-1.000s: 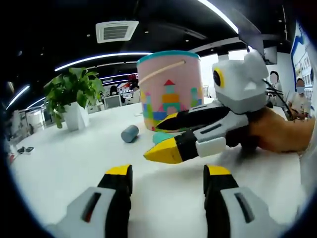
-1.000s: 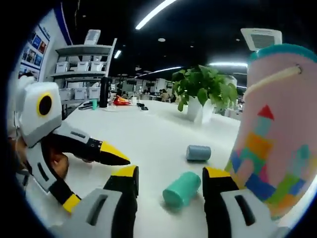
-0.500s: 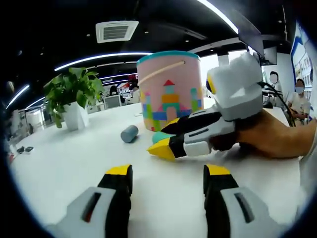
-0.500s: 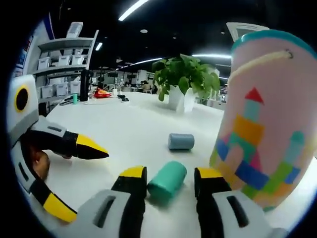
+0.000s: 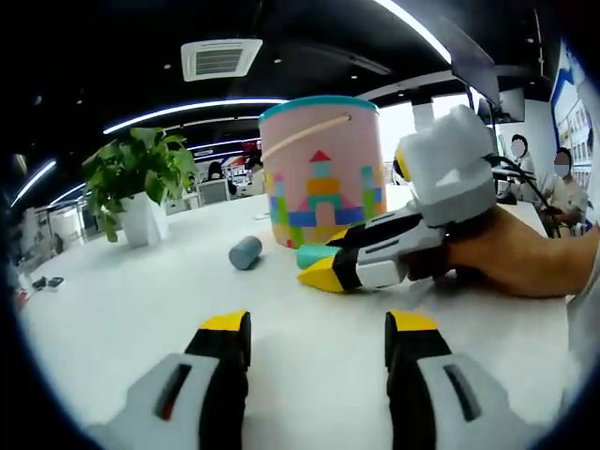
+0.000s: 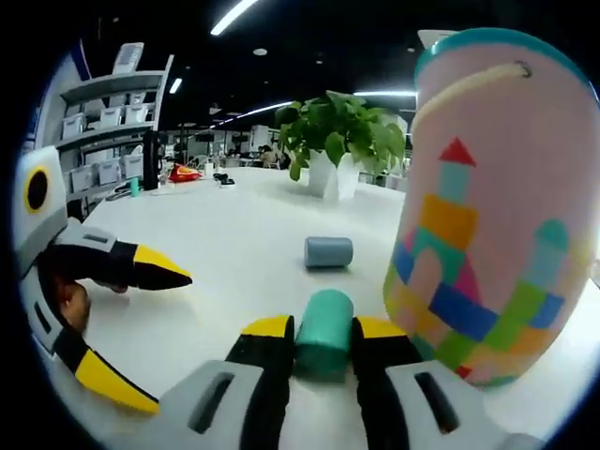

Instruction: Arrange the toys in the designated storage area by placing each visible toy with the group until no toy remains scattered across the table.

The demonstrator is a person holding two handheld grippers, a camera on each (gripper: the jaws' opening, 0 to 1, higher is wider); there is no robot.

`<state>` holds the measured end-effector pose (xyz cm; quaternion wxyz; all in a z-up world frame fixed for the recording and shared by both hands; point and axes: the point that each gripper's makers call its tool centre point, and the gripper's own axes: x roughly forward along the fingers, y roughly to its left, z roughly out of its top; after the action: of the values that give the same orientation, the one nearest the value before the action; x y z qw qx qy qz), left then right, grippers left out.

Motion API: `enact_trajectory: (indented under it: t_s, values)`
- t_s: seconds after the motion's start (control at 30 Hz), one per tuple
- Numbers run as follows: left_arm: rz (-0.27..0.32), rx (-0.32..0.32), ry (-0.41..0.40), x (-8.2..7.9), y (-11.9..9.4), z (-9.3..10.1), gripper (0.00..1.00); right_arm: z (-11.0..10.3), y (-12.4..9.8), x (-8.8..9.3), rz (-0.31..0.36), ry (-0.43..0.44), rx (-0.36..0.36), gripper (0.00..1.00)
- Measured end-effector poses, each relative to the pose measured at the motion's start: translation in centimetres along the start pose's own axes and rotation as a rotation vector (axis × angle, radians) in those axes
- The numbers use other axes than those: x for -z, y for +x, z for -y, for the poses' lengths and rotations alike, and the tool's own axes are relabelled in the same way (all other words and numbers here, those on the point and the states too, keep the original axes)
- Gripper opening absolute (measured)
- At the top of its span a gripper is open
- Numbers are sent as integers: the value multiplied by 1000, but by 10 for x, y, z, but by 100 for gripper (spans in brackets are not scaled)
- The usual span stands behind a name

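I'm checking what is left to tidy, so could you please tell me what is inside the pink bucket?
The pink bucket stands upright beside the green cylinder clamped in the right claw. Both views catch just its outer wall and teal rim, so its contents are hidden.

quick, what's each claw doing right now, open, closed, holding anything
Left claw: open, holding nothing.
Right claw: closed on the green cylinder on the table.
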<state>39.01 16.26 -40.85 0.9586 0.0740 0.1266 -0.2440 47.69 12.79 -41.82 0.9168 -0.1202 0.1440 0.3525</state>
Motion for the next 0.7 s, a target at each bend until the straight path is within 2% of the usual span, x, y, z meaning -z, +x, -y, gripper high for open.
enact_trajectory:
  t_s: [0.2, 0.37, 0.5, 0.7]
  values:
    - [1, 5, 1, 0, 0, 1, 59, 5, -1, -1, 11, -34, -3, 23]
    - [4, 24, -4, -1, 0, 4, 58, 11, -11, -4, 56, -51, 9, 25]
    - [7, 33, -11, -1, 0, 4, 58, 11, -14, 0, 44, -26, 8, 25]
    - [14, 39, -17, -2, -1, 5, 58, 12, -17, 4, 33, -52, 19, 21]
